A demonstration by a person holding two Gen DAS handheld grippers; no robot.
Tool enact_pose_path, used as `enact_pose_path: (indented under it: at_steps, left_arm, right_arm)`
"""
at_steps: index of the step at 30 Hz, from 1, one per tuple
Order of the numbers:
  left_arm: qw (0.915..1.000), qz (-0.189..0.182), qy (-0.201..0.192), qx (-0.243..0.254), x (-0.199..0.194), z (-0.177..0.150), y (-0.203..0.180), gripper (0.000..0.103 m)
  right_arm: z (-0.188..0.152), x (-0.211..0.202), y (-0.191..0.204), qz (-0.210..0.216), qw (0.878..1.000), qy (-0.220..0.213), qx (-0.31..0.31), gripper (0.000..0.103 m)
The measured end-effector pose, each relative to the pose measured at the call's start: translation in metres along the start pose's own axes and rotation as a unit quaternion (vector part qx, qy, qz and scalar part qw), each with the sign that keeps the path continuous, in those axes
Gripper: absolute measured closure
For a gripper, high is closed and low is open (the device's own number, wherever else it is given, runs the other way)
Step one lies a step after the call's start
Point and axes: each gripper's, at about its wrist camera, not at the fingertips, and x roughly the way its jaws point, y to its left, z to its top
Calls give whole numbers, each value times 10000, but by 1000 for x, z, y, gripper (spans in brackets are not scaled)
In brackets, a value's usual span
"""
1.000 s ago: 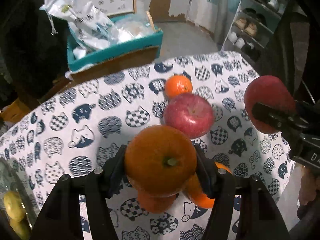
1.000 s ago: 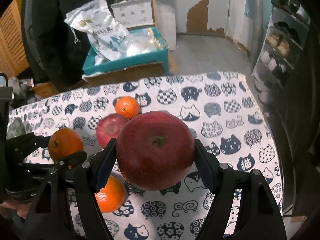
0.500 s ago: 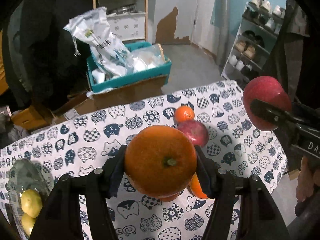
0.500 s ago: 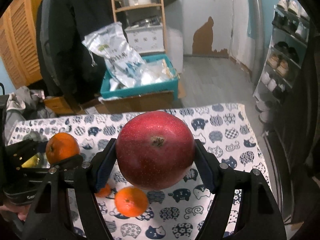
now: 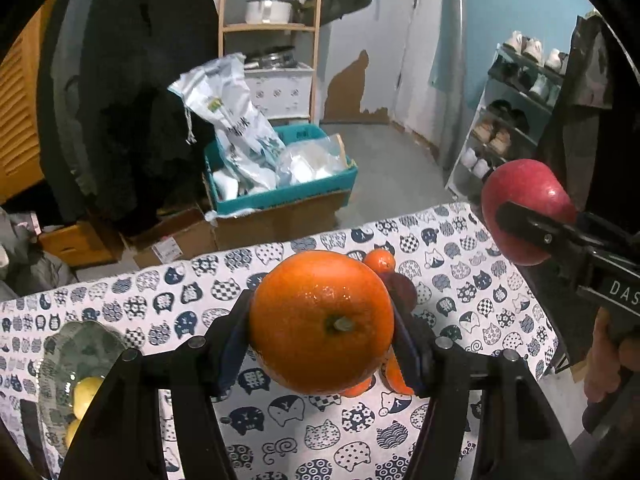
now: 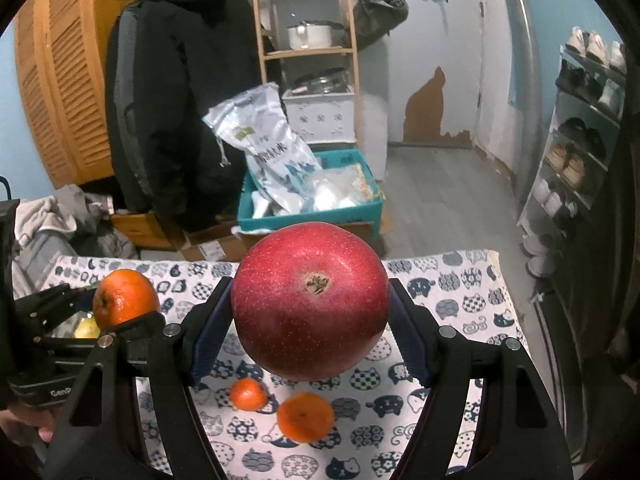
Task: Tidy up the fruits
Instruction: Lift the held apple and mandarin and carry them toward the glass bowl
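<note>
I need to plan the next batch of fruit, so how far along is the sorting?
Done: yellow fruits lie in the glass bowl. In hand: the left gripper grips an orange, and the right gripper grips a red apple. Left: two small oranges and another red apple on the tablecloth.

The left gripper (image 5: 322, 336) clamps a large orange (image 5: 321, 322) above the cat-print tablecloth (image 5: 120, 304). Right of the orange, well apart, the right gripper (image 5: 520, 216) grips a red apple (image 5: 524, 192). Left of the orange and lower, a glass bowl (image 5: 60, 352) holds yellow fruit (image 5: 89, 390).
</note>
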Motion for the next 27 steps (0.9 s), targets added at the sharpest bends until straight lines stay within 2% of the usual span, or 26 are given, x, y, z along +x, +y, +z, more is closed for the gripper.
enact_pose_path:
  at_steps: [17,27]
  left_arm:
    - [9983,253,-464,-237,-60,-6,49,38]
    - [9964,422,-522,-517,-75,-16,86,38]
  right_arm:
    - [20,-13,67,404,9981,-232,-390,29]
    - [28,-6,108,671,9959,-187,-578,29]
